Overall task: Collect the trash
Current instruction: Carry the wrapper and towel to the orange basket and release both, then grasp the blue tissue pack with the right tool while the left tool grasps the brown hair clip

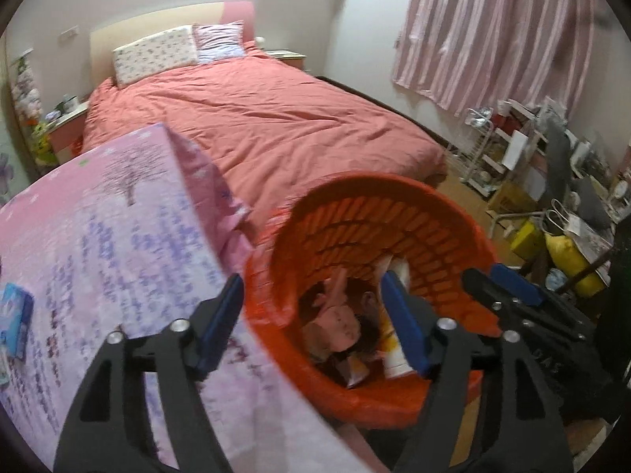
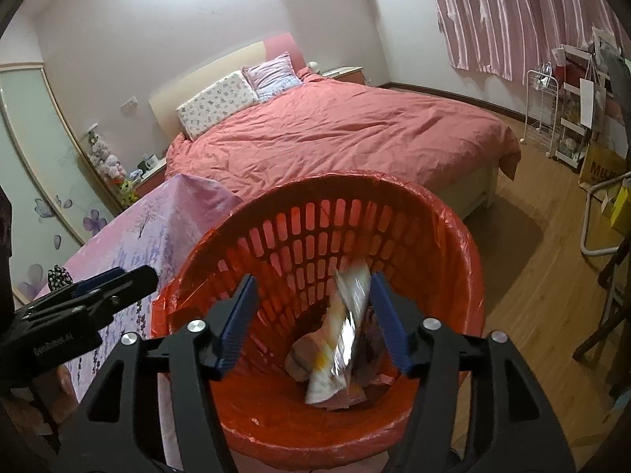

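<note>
Orange-red slatted plastic, lined with a thin red bag: that is the waste basket (image 2: 315, 244) right under my two grippers, and the trash is inside it. A crinkled foil snack wrapper (image 2: 347, 323), silver and white with orange print, is blurred, so I cannot tell whether it is falling or leaning on the inner wall; its lower end is among the crumpled pink and brown papers (image 1: 339, 323) at the bottom.

My right gripper (image 2: 311, 315) hangs over the mouth of the basket with its blue-padded fingers spread wide apart and nothing between them. My left gripper (image 1: 311, 323) is spread just as wide and holds nothing; its right finger reaches over the basket's rim, its left finger is over the table (image 1: 98, 236) beside it.

That table wears a pink cloth printed with lavender sprigs and a tree, and the basket is just beside its edge. A small blue packet (image 1: 15, 323) lies on the cloth at the far left. Beyond both is a bed (image 2: 335, 134) under a salmon duvet with two pillows (image 2: 236, 98) at the headboard. Striped pink curtains (image 1: 493, 27) hang on the right, above cluttered white racks (image 2: 568, 110) on the wooden floor (image 2: 524, 276).
</note>
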A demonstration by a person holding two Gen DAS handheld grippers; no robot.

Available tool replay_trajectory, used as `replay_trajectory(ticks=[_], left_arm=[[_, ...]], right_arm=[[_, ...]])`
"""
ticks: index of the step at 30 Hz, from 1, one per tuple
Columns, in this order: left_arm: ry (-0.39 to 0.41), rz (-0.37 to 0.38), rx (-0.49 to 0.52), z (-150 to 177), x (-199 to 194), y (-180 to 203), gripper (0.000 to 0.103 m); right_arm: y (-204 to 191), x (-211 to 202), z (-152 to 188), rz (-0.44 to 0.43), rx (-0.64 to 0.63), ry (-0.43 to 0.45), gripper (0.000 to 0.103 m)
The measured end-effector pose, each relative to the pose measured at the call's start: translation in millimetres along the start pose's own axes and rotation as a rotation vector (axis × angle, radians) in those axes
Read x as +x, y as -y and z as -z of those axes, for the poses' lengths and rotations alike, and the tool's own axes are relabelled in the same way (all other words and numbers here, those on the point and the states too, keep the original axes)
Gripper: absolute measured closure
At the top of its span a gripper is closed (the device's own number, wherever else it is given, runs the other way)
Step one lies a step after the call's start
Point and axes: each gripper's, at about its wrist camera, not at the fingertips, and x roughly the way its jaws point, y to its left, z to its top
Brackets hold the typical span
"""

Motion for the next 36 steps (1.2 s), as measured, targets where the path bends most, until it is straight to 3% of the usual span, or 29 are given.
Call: replay_trajectory(ticks=[5,11,22,25,29,32,36], left_arm=[[0.016,-0.062,-0.011,14.5,-25.8,-34.5,0.022],[0.018,-0.177,-0.103,45.7,-68.2,-109.2,0.021],[0.017,-0.432,-0.392,111.3,-144.4,-277.0,0.021],[-0.011,-0.443,-0.486,116.9,-145.9,-309.4,0.021],[0.007,-0.405,-0.577,112.2,-146.2,-331.5,0.021],[0.012,-0.448,-0.571,99.1,-143.7,-334.8,0.021],[-0.017,-0.565,-0.497,86.9,-129.8,-330.1,0.021]], right_arm=[[-13.4,-6.6,1.0,0.003,-0.036,0.017,0.036],[-48.8,-12.2,6.2,-0.028,-0.106,0.008,0.035],[-151.3,-6.7,36.1,-0.119,-0.277,-0.058,0.035],[-175.9,-0.1,44.5,-0.136,-0.315,-0.078,0.035],[-202.4,4.7,51.3,-0.148,-0.357,-0.086,0.035],[-218.5,9.5,53.6,-0.154,-0.380,-0.097,0.035],[-236.4,19.6,56.9,-0.154,-0.393,-0.116,0.035]])
